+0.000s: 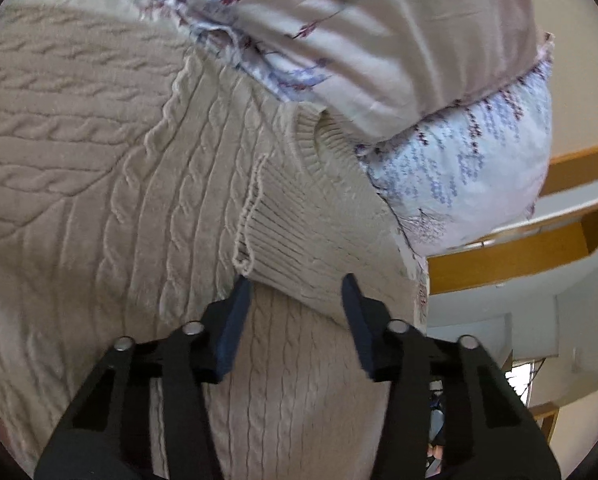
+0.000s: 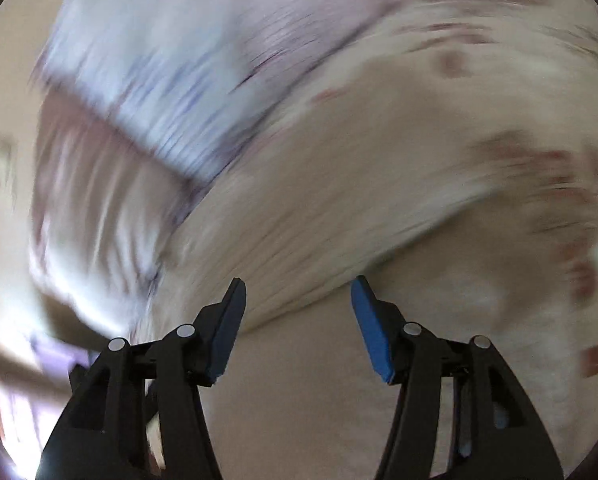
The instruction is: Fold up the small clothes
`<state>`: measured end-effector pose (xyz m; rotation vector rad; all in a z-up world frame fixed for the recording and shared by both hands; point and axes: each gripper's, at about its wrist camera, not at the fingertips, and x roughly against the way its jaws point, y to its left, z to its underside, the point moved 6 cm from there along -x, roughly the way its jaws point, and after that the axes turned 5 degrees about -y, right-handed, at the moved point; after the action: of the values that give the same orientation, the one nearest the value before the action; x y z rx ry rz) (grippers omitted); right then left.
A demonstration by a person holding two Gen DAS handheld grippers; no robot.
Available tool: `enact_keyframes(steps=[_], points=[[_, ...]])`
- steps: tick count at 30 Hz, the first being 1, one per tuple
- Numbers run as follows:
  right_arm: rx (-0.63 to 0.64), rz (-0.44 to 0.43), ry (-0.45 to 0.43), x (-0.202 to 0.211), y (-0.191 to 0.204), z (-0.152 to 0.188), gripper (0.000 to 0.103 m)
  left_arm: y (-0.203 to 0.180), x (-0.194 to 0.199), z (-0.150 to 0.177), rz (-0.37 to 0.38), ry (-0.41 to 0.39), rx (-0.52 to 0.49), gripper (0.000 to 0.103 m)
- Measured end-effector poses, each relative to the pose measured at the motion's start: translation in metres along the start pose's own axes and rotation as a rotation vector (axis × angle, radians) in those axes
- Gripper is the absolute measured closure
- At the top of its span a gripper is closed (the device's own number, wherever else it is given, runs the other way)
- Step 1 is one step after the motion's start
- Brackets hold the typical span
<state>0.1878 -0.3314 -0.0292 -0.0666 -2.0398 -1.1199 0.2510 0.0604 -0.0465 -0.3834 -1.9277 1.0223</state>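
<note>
A beige cable-knit sweater point(image 1: 99, 160) lies spread on the bed and fills most of the left wrist view. A sleeve is folded over the body, and its ribbed cuff point(image 1: 315, 240) ends just in front of the fingers. My left gripper point(image 1: 297, 284) is open and empty, right above the cuff's edge. My right gripper point(image 2: 299, 286) is open and empty over beige fabric point(image 2: 339, 380). The right wrist view is heavily blurred, so I cannot tell whether that fabric is the sweater.
A floral quilt point(image 1: 359, 28) and a pale blue patterned pillow point(image 1: 471, 168) lie beyond the sweater. Wooden furniture edges point(image 1: 511, 256) and a white wall stand to the right. Blurred floral bedding point(image 2: 159, 80) fills the right wrist view.
</note>
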Motion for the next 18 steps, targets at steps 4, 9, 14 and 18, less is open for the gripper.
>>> enact_keyframes(steps=[4, 9, 14, 18], points=[[-0.074, 0.003, -0.072, 0.002, -0.018, -0.018, 0.056, 0.006, -0.012, -0.007, -0.041, -0.015, 0.023, 0.085], [-0.045, 0.042, -0.13, -0.009, -0.016, -0.024, 0.091, 0.001, -0.016, -0.022, -0.075, -0.06, -0.037, 0.096], [0.086, 0.042, -0.191, 0.013, -0.001, -0.015, 0.094, -0.007, 0.008, -0.024, -0.109, -0.131, -0.142, 0.096], [0.082, 0.126, -0.163, 0.005, -0.015, -0.01, 0.094, 0.009, 0.005, -0.017, -0.152, -0.102, -0.129, 0.096]])
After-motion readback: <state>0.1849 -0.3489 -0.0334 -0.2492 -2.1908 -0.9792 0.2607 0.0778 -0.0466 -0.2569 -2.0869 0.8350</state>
